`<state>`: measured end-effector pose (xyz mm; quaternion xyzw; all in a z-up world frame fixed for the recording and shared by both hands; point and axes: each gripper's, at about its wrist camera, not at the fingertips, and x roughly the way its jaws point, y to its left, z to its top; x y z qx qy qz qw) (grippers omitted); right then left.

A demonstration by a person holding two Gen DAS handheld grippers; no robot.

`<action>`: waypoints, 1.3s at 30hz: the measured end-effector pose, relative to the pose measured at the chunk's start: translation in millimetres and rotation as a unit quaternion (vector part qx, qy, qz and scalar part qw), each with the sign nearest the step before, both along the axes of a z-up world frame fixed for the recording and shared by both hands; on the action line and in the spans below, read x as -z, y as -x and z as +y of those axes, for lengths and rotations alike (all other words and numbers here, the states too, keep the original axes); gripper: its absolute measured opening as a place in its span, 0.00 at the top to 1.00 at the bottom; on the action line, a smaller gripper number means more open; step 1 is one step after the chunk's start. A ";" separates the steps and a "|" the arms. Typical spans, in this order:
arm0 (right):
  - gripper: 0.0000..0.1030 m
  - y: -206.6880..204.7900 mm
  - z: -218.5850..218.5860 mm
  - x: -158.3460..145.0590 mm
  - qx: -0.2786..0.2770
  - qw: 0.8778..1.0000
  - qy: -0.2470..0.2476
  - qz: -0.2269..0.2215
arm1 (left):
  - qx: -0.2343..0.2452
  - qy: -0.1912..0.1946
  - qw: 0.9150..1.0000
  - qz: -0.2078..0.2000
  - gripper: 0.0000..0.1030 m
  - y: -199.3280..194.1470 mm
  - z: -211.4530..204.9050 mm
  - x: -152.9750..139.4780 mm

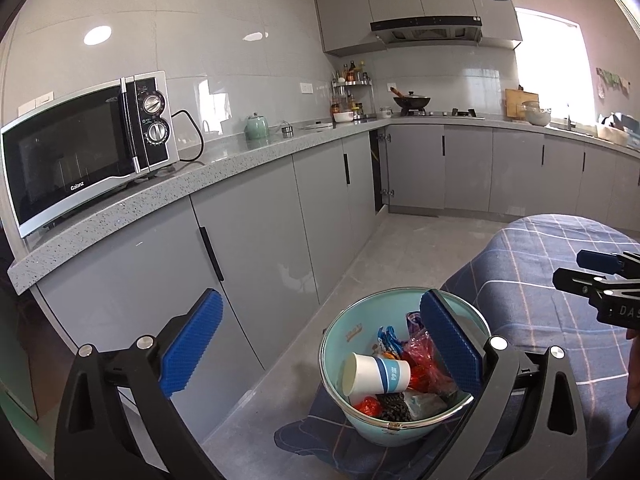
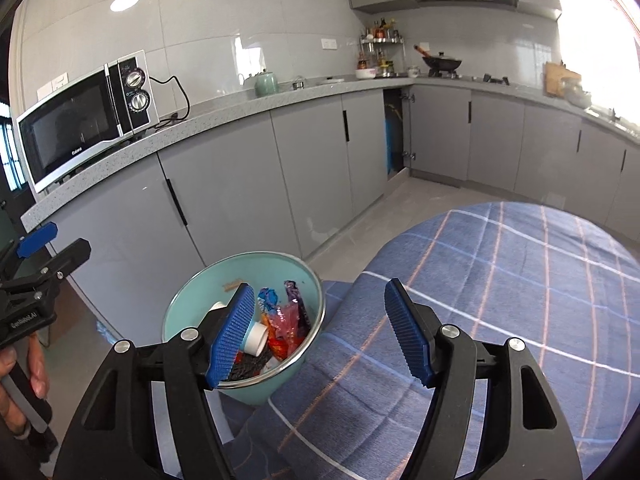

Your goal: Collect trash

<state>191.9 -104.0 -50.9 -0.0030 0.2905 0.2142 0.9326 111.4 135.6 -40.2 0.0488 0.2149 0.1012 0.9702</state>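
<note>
A teal bin point(image 1: 400, 308) stands on the floor by the table with the blue checked cloth point(image 1: 540, 260). In it lie a white paper cup point(image 1: 376, 374), a red wrapper point(image 1: 424, 360), a blue wrapper point(image 1: 388, 340) and dark scraps. My left gripper point(image 1: 320, 300) hangs open above the bin's left side, nothing between its blue pads. In the right wrist view the bin point(image 2: 240, 272) sits lower left with the cup point(image 2: 256, 338) partly behind a pad. My right gripper point(image 2: 320, 288) is open and empty over the bin's edge and the cloth point(image 2: 500, 280).
A grey counter point(image 1: 120, 208) carries a microwave point(image 1: 80, 148) and a green teapot point(image 1: 256, 126). Grey cabinets line the walls, and one corner door point(image 2: 394, 132) stands ajar. A wok point(image 1: 412, 101) sits on the stove. A hand point(image 2: 36, 364) holds the left gripper's handle.
</note>
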 end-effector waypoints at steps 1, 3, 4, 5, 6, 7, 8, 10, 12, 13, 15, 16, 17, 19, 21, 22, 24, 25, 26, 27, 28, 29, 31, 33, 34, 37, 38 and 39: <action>0.34 1.0 0.3 -0.7 0.000 1.000 0.001 -0.002 | 0.000 0.000 1.000 -0.001 0.05 1.1 -0.7 -0.9; 0.34 2.6 0.0 -1.7 0.002 1.000 0.000 -0.005 | 0.001 -0.001 1.000 -0.003 0.05 2.8 -1.1 -1.8; 0.34 3.8 -0.3 -2.0 0.002 1.000 0.001 -0.007 | 0.001 -0.002 1.000 -0.004 0.05 3.6 -1.1 -2.6; 0.34 5.4 -0.7 -2.5 0.002 1.000 0.002 -0.009 | 0.001 -0.001 1.000 -0.005 0.05 4.5 -1.3 -3.2; 0.34 6.6 -1.9 -2.8 0.002 1.000 0.001 -0.010 | 0.001 -0.001 1.000 -0.005 0.05 5.0 -1.3 -3.3; 0.34 7.7 -2.5 -3.5 0.002 1.000 0.000 -0.011 | 0.001 -0.001 1.000 -0.007 0.05 5.9 -1.5 -3.8; 0.34 8.5 -2.7 -3.9 0.001 1.000 -0.001 -0.012 | 0.001 -0.001 1.000 -0.008 0.05 6.3 -1.5 -4.4; 0.34 10.9 -3.9 -5.2 0.001 1.000 -0.002 -0.014 | 0.001 -0.001 1.000 -0.009 0.05 8.0 -1.9 -5.5; 0.34 12.7 -5.0 -6.5 0.001 1.000 -0.004 -0.015 | 0.002 -0.002 1.000 -0.010 0.05 9.3 -2.8 -6.1; 0.34 13.5 -5.4 -7.2 0.001 1.000 -0.005 -0.016 | 0.001 -0.002 1.000 -0.011 0.05 10.1 -3.3 -6.4; 0.34 14.8 -5.7 -8.8 0.001 1.000 -0.006 -0.018 | 0.002 -0.003 1.000 -0.012 0.05 10.7 -3.5 -7.2; 0.34 15.7 -6.0 -9.4 0.001 1.000 -0.007 -0.019 | 0.002 -0.004 1.000 -0.013 0.05 10.9 -3.7 -7.6; 0.34 16.3 -6.3 -9.9 0.001 1.000 -0.007 -0.020 | 0.002 -0.004 1.000 -0.014 0.05 11.3 -3.9 -8.0; 0.34 17.2 -6.8 -11.9 0.002 1.000 -0.008 -0.022 | 0.003 -0.003 1.000 -0.014 0.05 11.5 -4.3 -8.2; 0.33 17.7 -7.9 -13.0 0.003 1.000 -0.009 -0.023 | 0.002 -0.004 1.000 -0.014 0.05 11.8 -3.9 -8.1; 0.33 18.1 -8.2 -13.4 0.003 1.000 -0.009 -0.024 | 0.002 -0.003 1.000 -0.014 0.05 11.6 -3.4 -8.1; 0.32 18.8 -8.5 -13.4 0.003 1.000 -0.009 -0.024 | 0.001 -0.003 1.000 -0.015 0.05 12.3 -3.3 -8.0; 0.32 19.2 -8.6 -13.4 0.004 1.000 -0.009 -0.025 | 0.001 -0.003 1.000 -0.015 0.05 12.3 -3.5 -8.0; 0.32 19.3 -8.8 -13.7 0.004 1.000 -0.009 -0.026 | 0.001 -0.003 1.000 -0.015 0.05 12.1 -3.4 -8.2; 0.32 19.5 -9.0 -13.7 0.004 1.000 -0.009 -0.025 | 0.002 -0.002 1.000 -0.015 0.05 12.3 -3.6 -8.3; 0.32 19.6 -9.0 -13.6 0.004 1.000 -0.009 -0.025 | 0.002 -0.003 1.000 -0.016 0.05 12.2 -3.5 -8.3; 0.32 19.7 -9.1 -13.5 0.005 1.000 -0.008 -0.026 | 0.002 -0.003 1.000 -0.016 0.05 12.1 -3.6 -8.6; 0.32 20.3 -10.2 -14.5 0.005 1.000 -0.009 -0.027 | 0.002 -0.002 1.000 -0.016 0.05 12.4 -3.7 -8.7; 0.32 21.0 -11.1 -15.5 0.005 1.000 -0.008 -0.028 | 0.003 -0.003 1.000 -0.017 0.05 12.5 -3.9 -9.4; 0.32 21.2 -10.9 -16.1 0.005 1.000 -0.008 -0.028 | 0.003 -0.003 1.000 -0.017 0.05 12.4 -3.7 -9.7; 0.31 21.5 -11.6 -16.7 0.006 1.000 -0.008 -0.030 | 0.002 -0.003 1.000 -0.017 0.05 12.3 -3.3 -9.6; 0.31 21.9 -11.9 -16.4 0.006 1.000 -0.007 -0.030 | 0.002 -0.003 1.000 -0.018 0.05 12.5 -3.6 -9.9; 0.30 21.4 -11.9 -16.5 0.006 1.000 -0.007 -0.030 | 0.001 -0.003 1.000 -0.018 0.05 12.4 -3.4 -10.0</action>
